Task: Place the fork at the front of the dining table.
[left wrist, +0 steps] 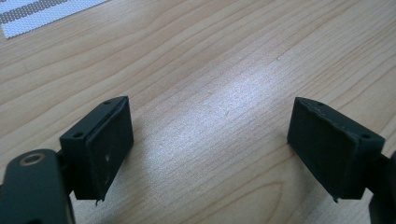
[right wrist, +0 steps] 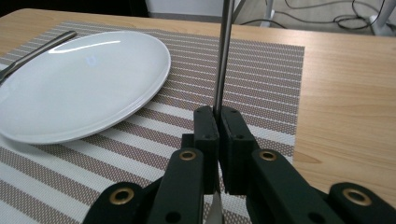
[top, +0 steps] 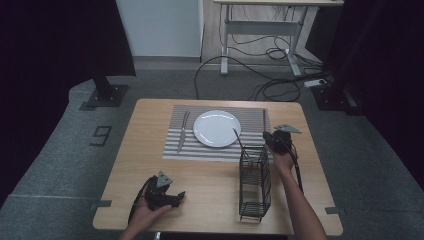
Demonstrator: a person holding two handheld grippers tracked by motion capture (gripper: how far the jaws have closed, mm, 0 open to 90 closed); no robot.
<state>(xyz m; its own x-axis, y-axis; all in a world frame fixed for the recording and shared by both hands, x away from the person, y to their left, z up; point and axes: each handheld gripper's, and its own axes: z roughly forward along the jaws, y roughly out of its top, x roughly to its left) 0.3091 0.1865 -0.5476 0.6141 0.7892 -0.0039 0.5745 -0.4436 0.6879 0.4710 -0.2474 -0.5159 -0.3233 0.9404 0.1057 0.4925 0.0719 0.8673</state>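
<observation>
At the frame's right, the right gripper (right wrist: 217, 122) clenched a metal utensil (right wrist: 224, 51) above the wire caddy (top: 254, 185), seemingly to be laid beside the plate (top: 217, 128) next, while the left gripper (left wrist: 210, 140) rested released.

The right gripper (top: 270, 136) sits over the striped placemat's (top: 175, 150) right edge, a thin metal utensil (top: 238, 138) slanting out to its left toward the white plate (top: 216, 128). Just below it stands the black wire caddy (top: 254, 184). A knife (top: 182, 131) lies beyond the plate. The left gripper (top: 176, 197) rests on the table (top: 130, 165), well apart.
</observation>
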